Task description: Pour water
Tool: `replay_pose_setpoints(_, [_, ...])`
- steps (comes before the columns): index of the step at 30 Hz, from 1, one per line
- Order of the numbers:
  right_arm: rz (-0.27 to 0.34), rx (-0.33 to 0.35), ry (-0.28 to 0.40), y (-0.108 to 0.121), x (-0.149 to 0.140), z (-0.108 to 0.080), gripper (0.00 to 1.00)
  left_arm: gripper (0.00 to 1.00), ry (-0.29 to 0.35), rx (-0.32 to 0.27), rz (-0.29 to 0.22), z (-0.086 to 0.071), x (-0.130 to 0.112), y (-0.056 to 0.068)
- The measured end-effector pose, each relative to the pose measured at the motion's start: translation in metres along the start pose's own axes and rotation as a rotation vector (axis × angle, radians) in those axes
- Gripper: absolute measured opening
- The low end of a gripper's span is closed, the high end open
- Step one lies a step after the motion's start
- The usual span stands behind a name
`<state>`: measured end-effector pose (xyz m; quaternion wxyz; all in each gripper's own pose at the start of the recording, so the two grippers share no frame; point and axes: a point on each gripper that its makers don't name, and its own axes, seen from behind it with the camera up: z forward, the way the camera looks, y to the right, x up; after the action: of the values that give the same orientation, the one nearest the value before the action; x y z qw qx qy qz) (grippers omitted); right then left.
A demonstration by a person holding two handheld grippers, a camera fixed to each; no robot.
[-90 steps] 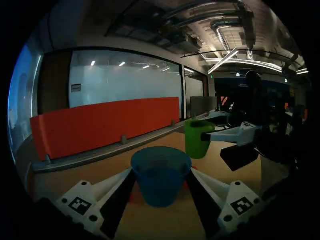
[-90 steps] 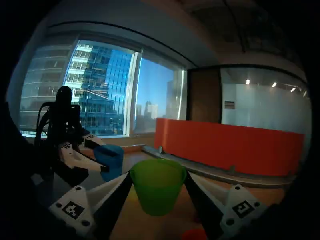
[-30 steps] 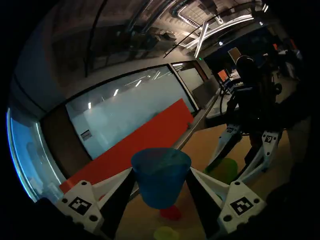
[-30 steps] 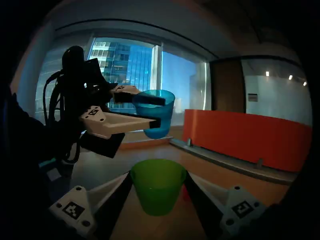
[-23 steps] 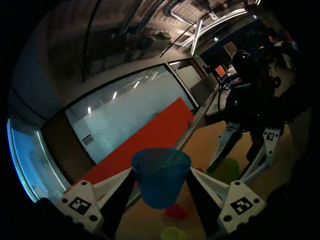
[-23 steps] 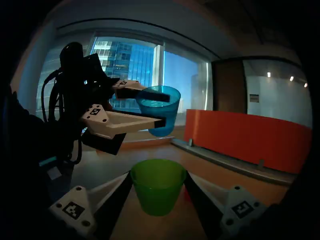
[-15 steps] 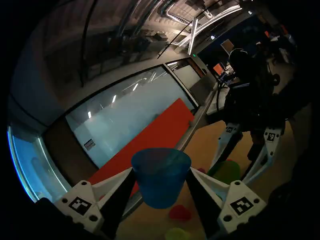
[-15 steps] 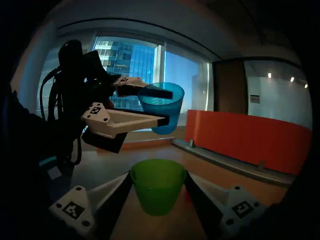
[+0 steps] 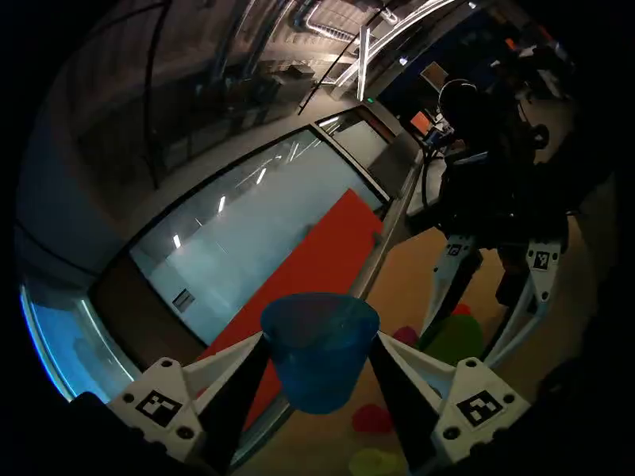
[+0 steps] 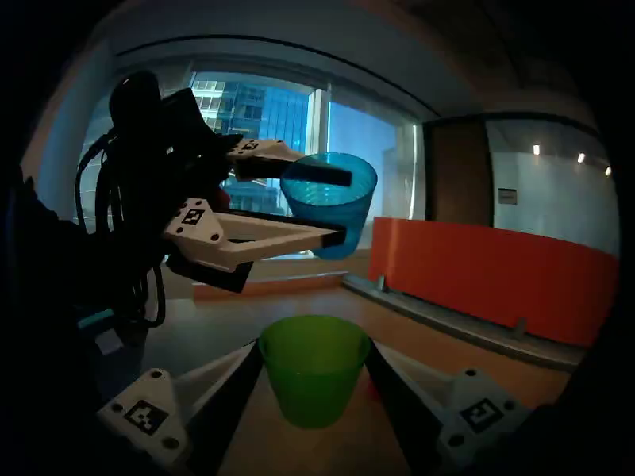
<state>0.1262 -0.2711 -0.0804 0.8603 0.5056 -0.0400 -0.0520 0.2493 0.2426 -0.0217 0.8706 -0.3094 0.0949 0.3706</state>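
Blue cup [image 9: 320, 353]: translucent plastic, clamped by its wall between both fingers of the left gripper [image 9: 320, 349], rim up towards the camera. In the right gripper view the same blue cup [image 10: 329, 202] hangs in the air, slightly tilted, higher than the green cup and apart from it, with the left gripper [image 10: 345, 205] closed on it from the left. Whether water is running out cannot be told

Green cup [image 10: 314, 369]: plastic, upright, gripped on both sides by the right gripper [image 10: 314, 357], above the wooden table [image 10: 238, 440]. In the left gripper view the green cup [image 9: 454, 339] sits lower right, between the white fingers of the right gripper [image 9: 456, 345]

Table items, left gripper view: one red piece [image 9: 371, 418], one yellow piece [image 9: 377, 462], one pink piece [image 9: 406, 335], shapes too small to tell

Surroundings: orange panel [image 10: 492, 278] along the far table edge; frosted glass wall [image 9: 254, 230]; windows with tall buildings [image 10: 262, 119]
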Motion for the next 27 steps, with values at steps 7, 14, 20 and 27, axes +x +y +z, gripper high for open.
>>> replay_pose_setpoints(7, [0.0, -0.001, 0.003, 0.0016, 0.0017, -0.0006, 0.92, 0.83, -0.003, 0.005, 0.053, 0.0028, 0.0035, -0.0005])
replay_pose_setpoints(14, [0.001, -0.004, 0.006, 0.0039, 0.0018, -0.0012, 0.92, 0.84, -0.009, 0.013, 0.114, 0.0047, 0.0038, -0.0025])
replay_pose_setpoints(20, [0.001, -0.007, 0.006, 0.0063, 0.0009, -0.0014, 0.92, 0.84, -0.018, 0.014, 0.158, 0.006, 0.0034, -0.0019])
replay_pose_setpoints(27, [0.003, -0.014, 0.008, 0.0094, 0.0001, -0.0025, 0.92, 0.84, -0.017, 0.026, 0.2, 0.0076, 0.0061, -0.0027])
